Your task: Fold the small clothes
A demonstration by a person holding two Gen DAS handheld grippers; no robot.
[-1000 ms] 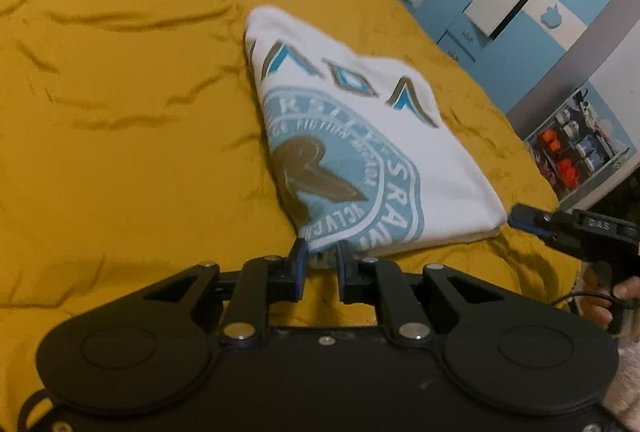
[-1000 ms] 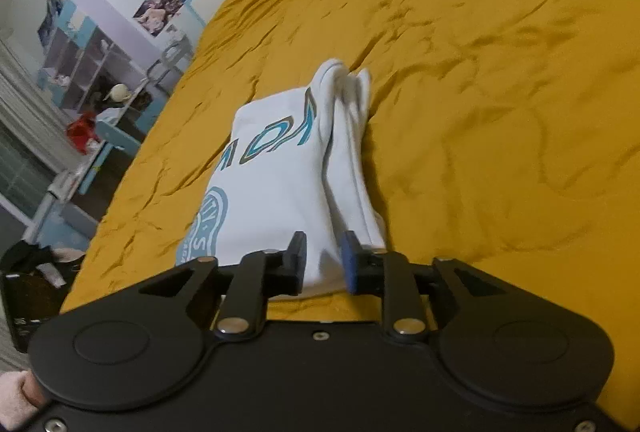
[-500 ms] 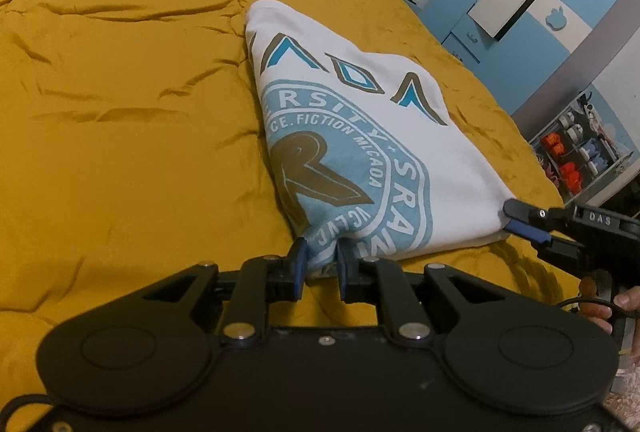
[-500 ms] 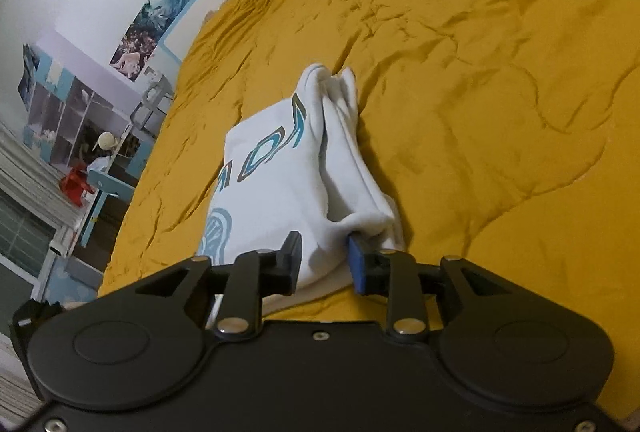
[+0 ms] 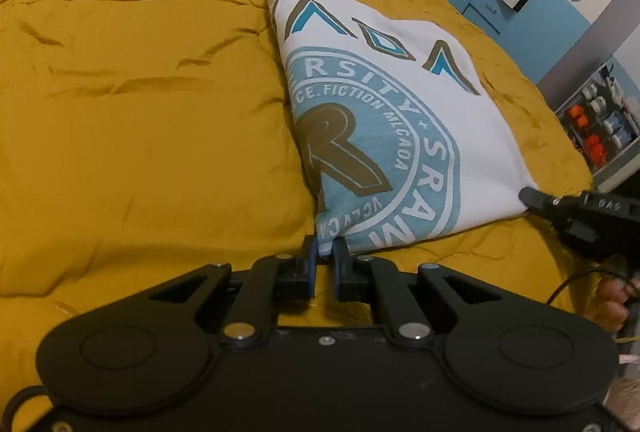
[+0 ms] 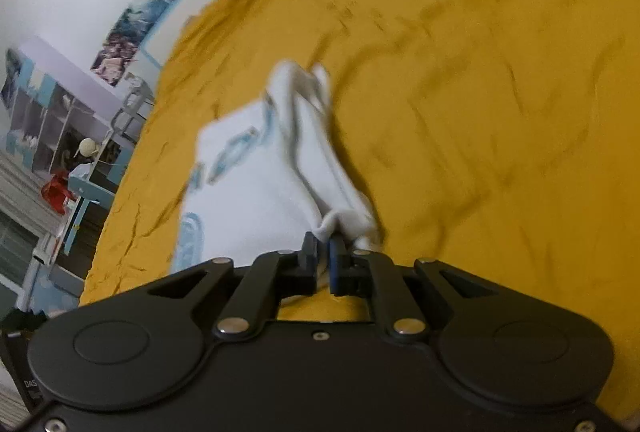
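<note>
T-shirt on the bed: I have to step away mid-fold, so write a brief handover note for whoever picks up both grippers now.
Left gripper: shut on the near corner of the white T-shirt, at the printed edge.
Right gripper: jaws have just been closing and now pinch the bunched corner on the shirt's other side.
Shirt: lies on the yellow bedspread, already folded into a narrow panel, print facing up.
Done: side folds; both near corners gripped.
Left: probably lift both corners together and carry them over to the far end for the last fold, then release and smooth.
</note>
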